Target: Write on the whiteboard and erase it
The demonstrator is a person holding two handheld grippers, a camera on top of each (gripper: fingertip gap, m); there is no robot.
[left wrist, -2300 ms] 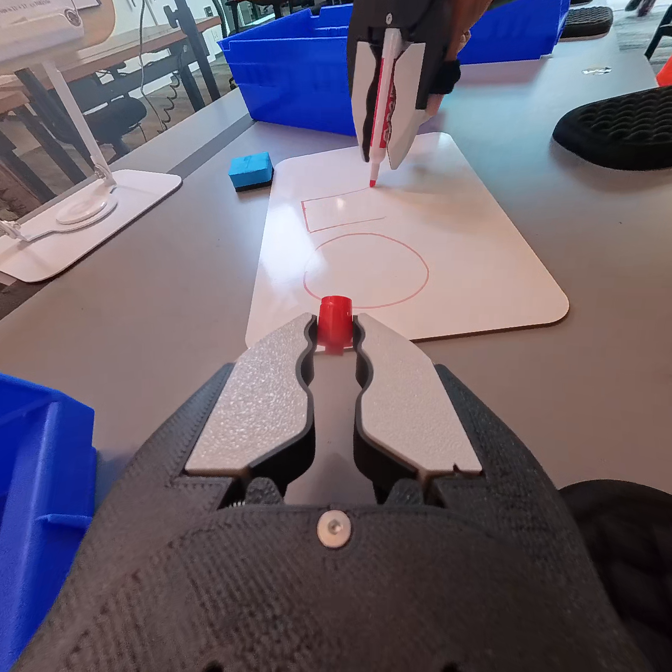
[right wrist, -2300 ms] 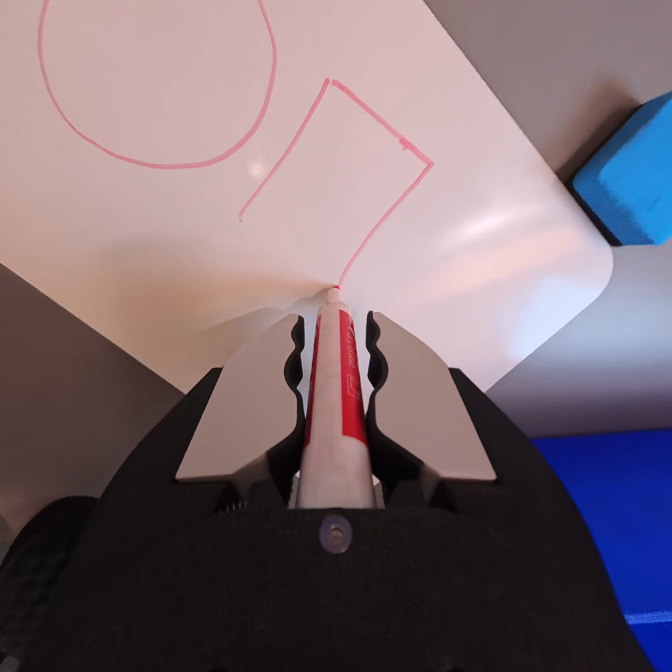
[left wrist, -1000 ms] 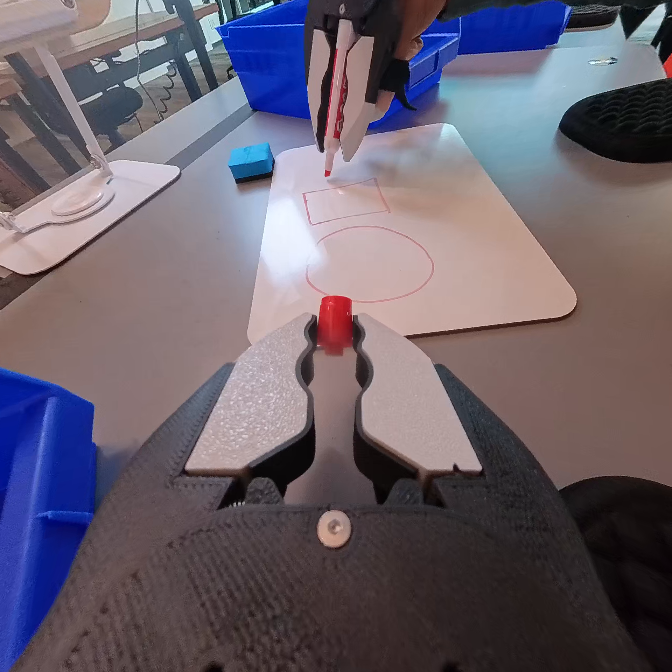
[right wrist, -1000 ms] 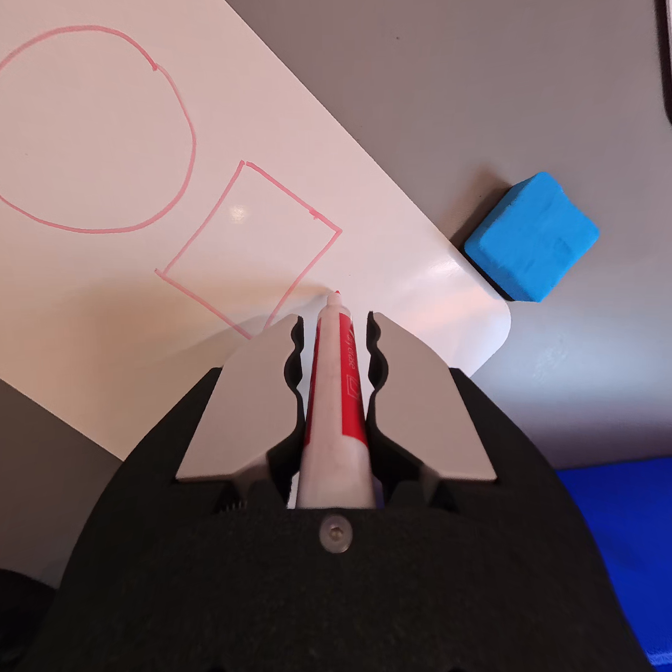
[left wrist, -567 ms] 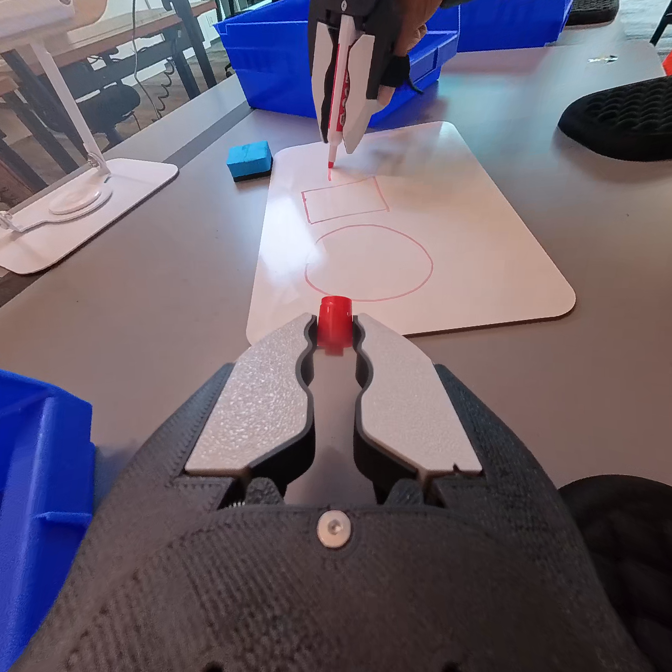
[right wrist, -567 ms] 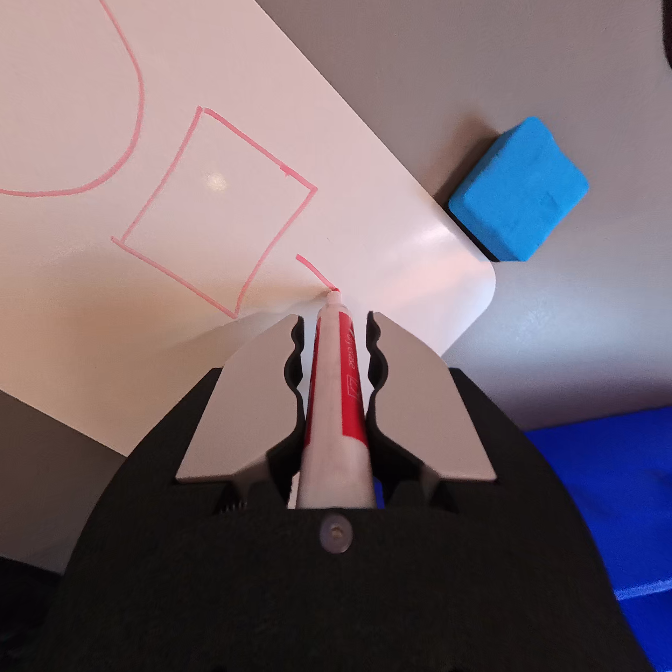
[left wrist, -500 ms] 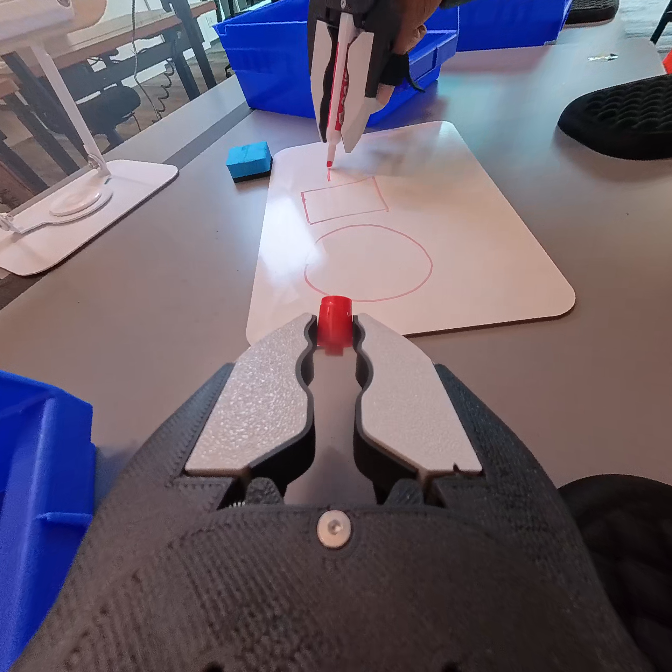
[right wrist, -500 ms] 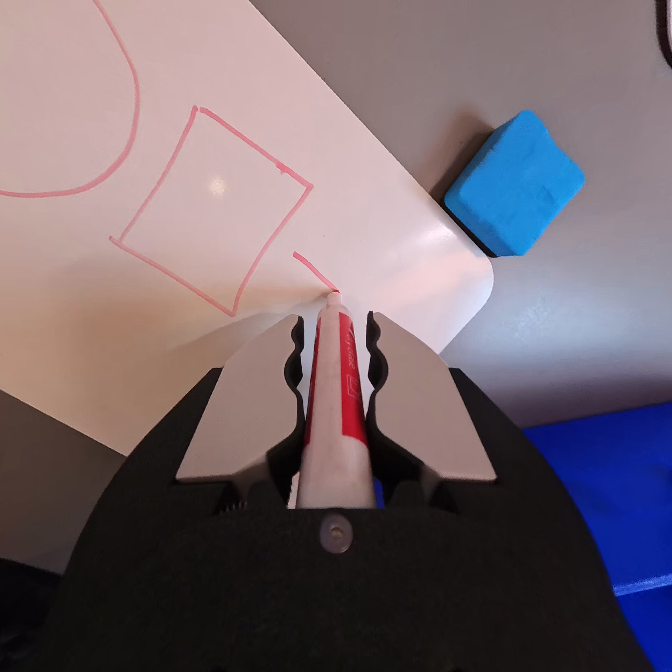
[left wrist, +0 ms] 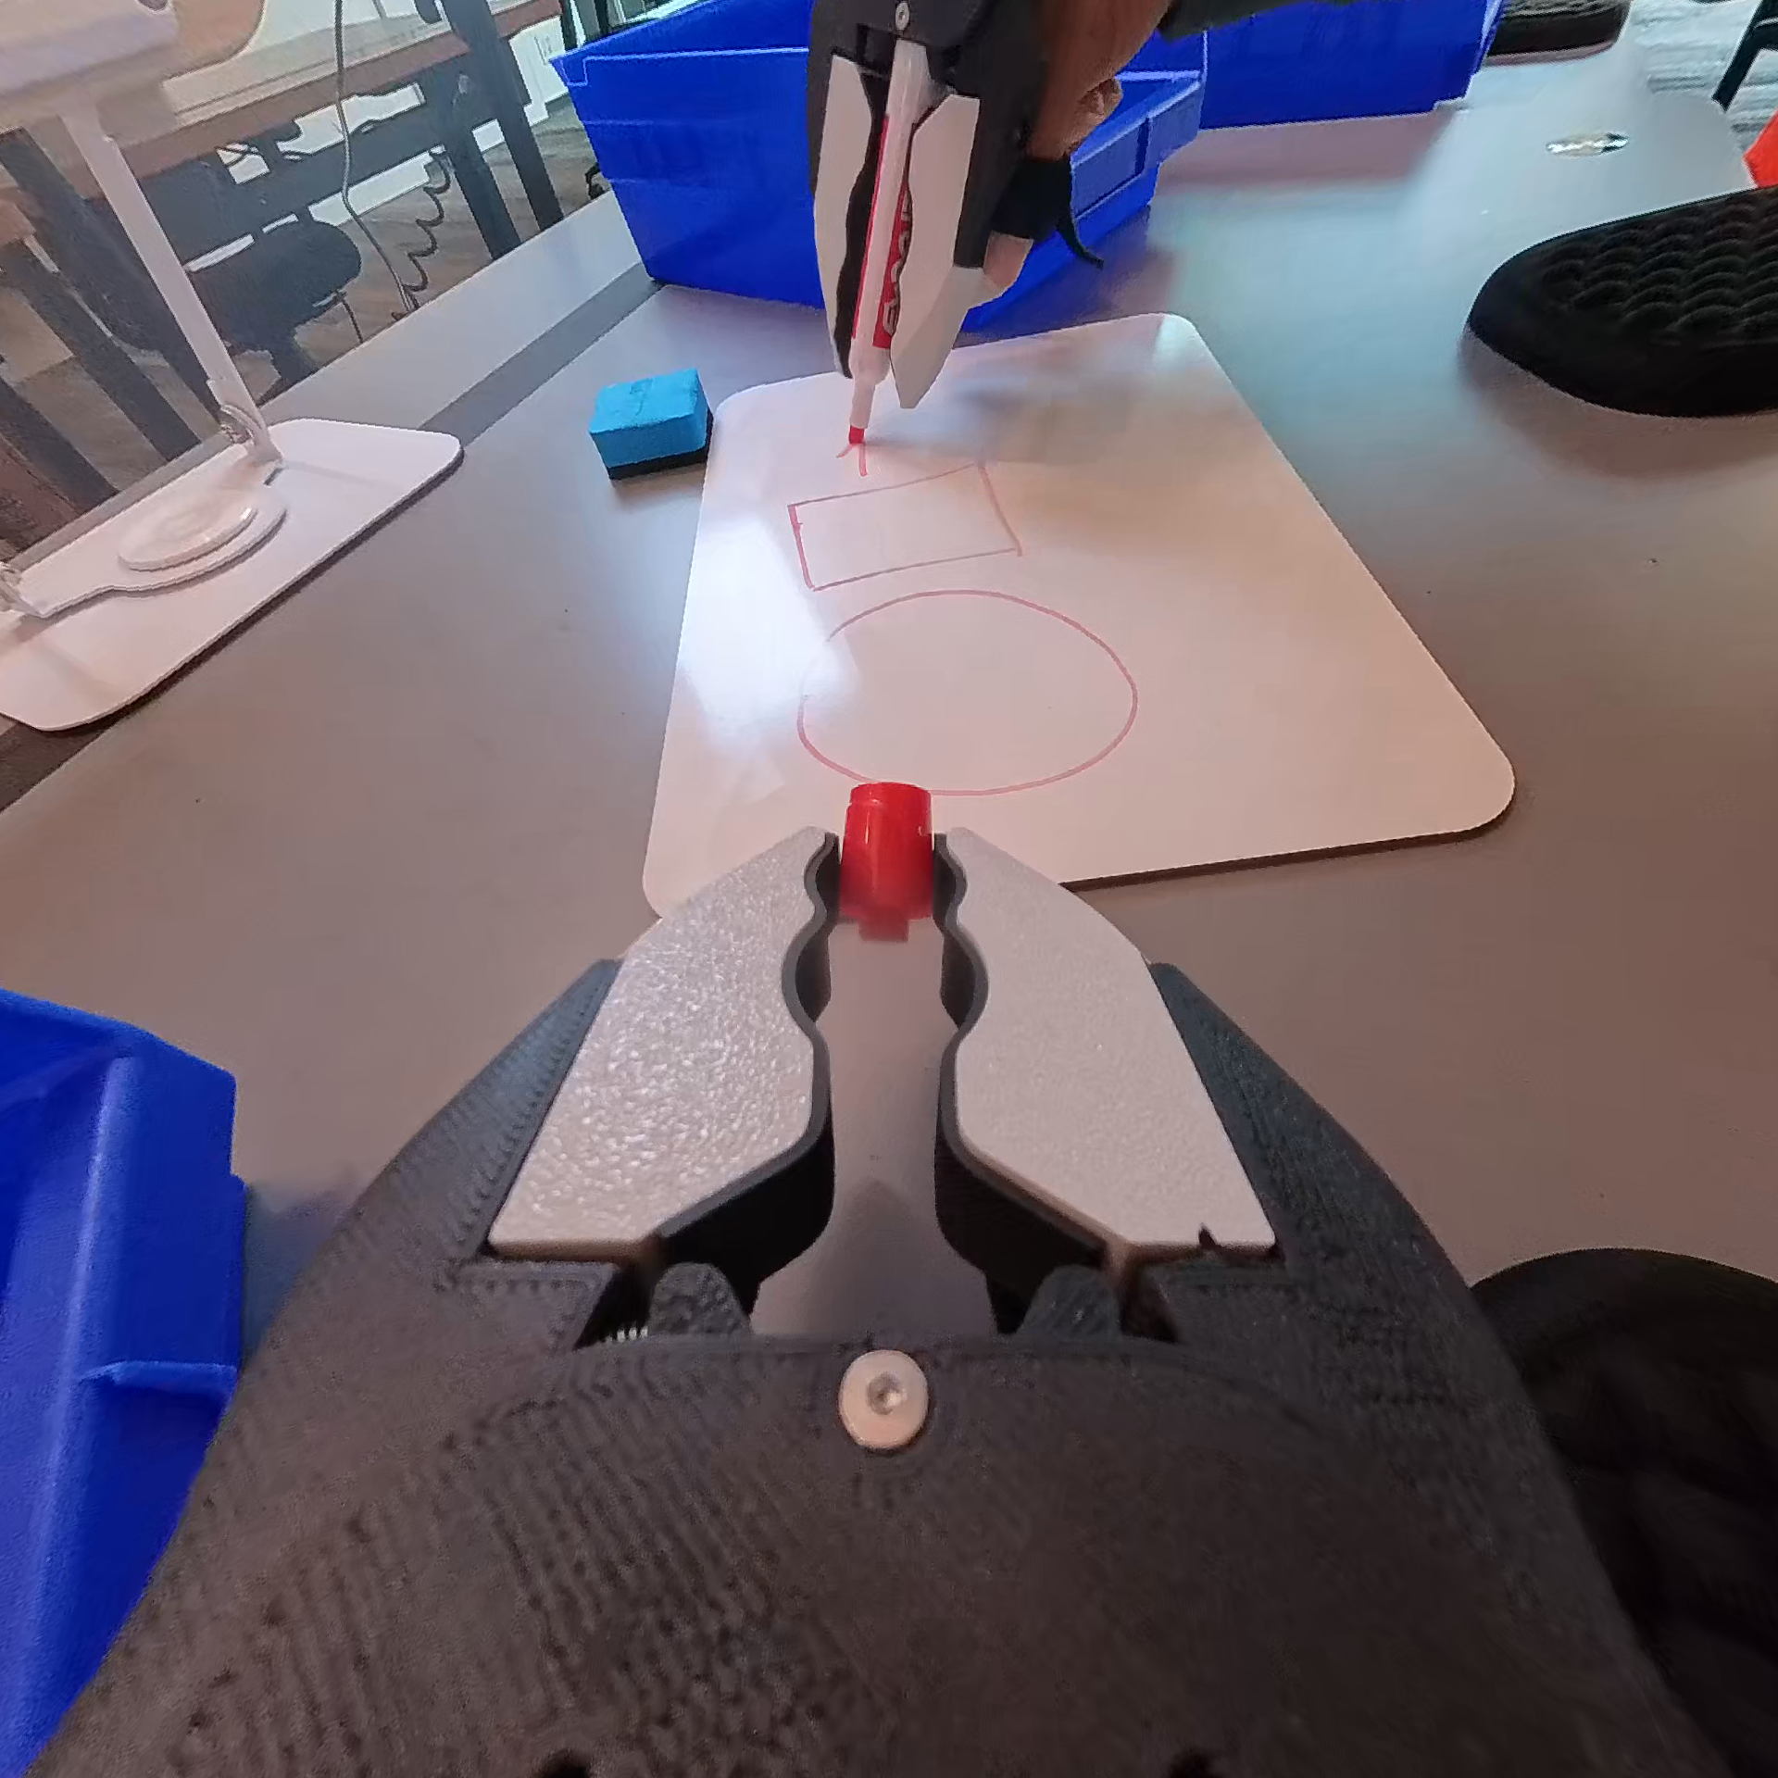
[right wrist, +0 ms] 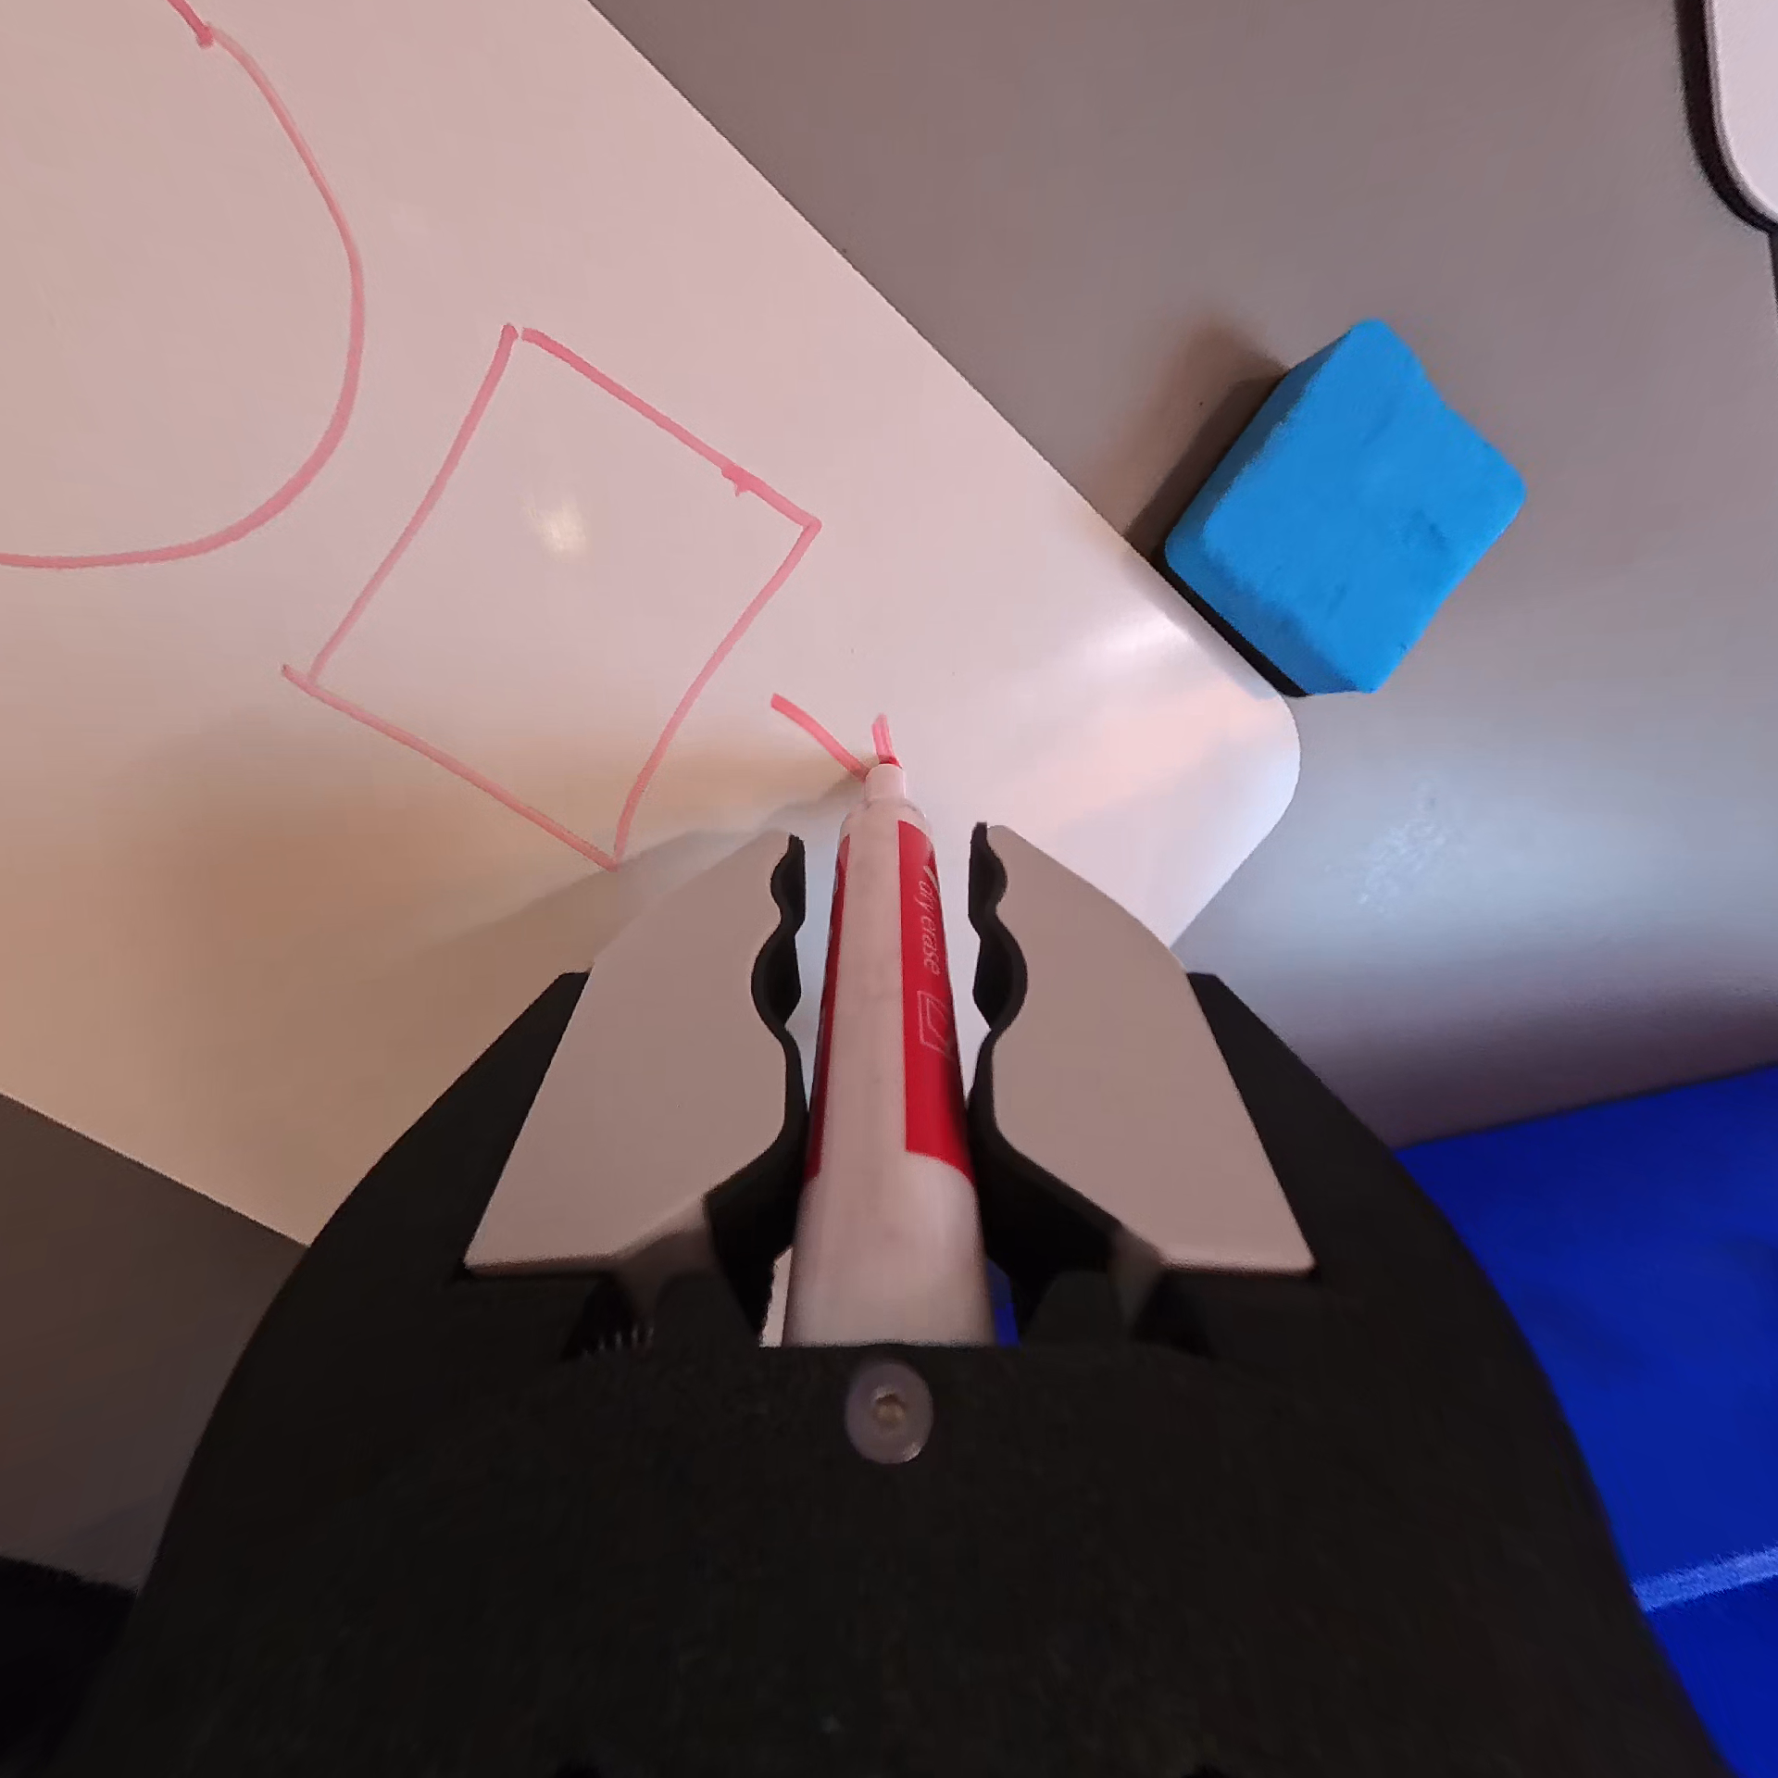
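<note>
On whiteboard (right wrist: 673,241) far corner: marker (right wrist: 890,1010) tip touching, nr blue eraser (right wrist: 1347,520) | R gripper (right wrist: 885,856) jaws clenched on marker, barrel along jaws, steep | L gripper (left wrist: 880,866) jaws pinch red cap (left wrist: 885,856), well apart | R nearer eraser, just off corner.

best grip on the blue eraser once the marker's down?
Come straight down on the blue eraser and close the tool across its two shorter foam sides. It lies flat, dark felt down, hard against the whiteboard corner, so the board-side face probably leaves little finger room.
</note>
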